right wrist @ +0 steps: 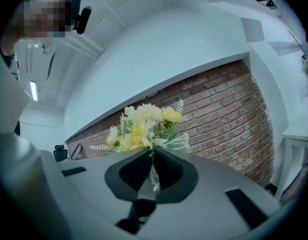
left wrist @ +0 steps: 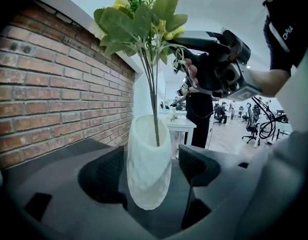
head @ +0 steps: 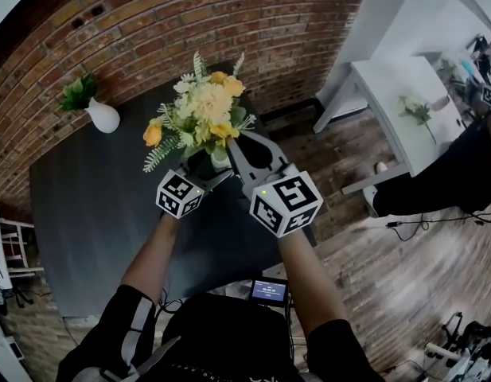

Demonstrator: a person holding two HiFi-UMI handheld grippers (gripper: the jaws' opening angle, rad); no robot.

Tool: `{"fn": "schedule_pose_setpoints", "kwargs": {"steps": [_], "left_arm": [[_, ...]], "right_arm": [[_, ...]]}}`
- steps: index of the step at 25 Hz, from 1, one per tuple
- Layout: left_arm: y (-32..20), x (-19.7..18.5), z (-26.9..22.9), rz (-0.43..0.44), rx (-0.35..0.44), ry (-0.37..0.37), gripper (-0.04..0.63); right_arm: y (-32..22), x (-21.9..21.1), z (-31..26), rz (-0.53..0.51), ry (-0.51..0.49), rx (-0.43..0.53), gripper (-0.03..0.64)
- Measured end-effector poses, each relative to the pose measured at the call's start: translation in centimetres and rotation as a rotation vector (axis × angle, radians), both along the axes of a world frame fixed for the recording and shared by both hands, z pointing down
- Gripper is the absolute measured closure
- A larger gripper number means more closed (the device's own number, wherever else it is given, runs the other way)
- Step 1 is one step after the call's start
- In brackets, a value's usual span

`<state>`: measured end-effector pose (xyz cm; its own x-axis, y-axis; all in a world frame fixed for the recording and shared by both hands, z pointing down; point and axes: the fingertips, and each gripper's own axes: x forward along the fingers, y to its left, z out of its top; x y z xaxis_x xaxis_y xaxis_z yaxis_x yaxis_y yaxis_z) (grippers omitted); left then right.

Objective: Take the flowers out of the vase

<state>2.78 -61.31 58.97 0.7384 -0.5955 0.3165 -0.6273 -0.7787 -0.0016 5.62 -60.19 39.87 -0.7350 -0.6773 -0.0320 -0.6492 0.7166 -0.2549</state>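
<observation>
Both your grippers hover near the dark table's right edge, with open tabletop to the left. Your left gripper's jaws loosely flank the white vase, and your right gripper clamps the flowers.

Open-plan office or lab space: exposed brick wall, wood-plank floor, white table, rolling office chairs (people further back), cables trailing across floor.
</observation>
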Motion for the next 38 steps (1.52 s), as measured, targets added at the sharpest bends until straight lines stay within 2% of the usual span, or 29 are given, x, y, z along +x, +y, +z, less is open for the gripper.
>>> {"fn": "schedule_pose_setpoints", "kwargs": {"steps": [21, 26, 32, 38], "left_arm": [[2.3, -2.9, -4.5, -0.08, 0.044, 0.045, 0.262], [2.9, -4.2, -6.4, -0.12, 0.07, 0.065, 0.262], [4.7, -3.3, -11.6, -0.126, 0.168, 0.189, 0.262], [6.5, -3.0, -17.3, -0.104, 0.27, 0.358, 0.262]], "right_arm": [[3.7, -3.2, -9.4, -0.195, -0.187, 0.033, 0.595], [4.5, -2.5, -10.5, -0.185, -0.134, 0.068, 0.595], [5.6, -1.3, -7.1, -0.192, -0.028, 0.04, 0.595], [7.3, -0.5, -5.8, -0.243, -0.031, -0.035, 0.595]]}}
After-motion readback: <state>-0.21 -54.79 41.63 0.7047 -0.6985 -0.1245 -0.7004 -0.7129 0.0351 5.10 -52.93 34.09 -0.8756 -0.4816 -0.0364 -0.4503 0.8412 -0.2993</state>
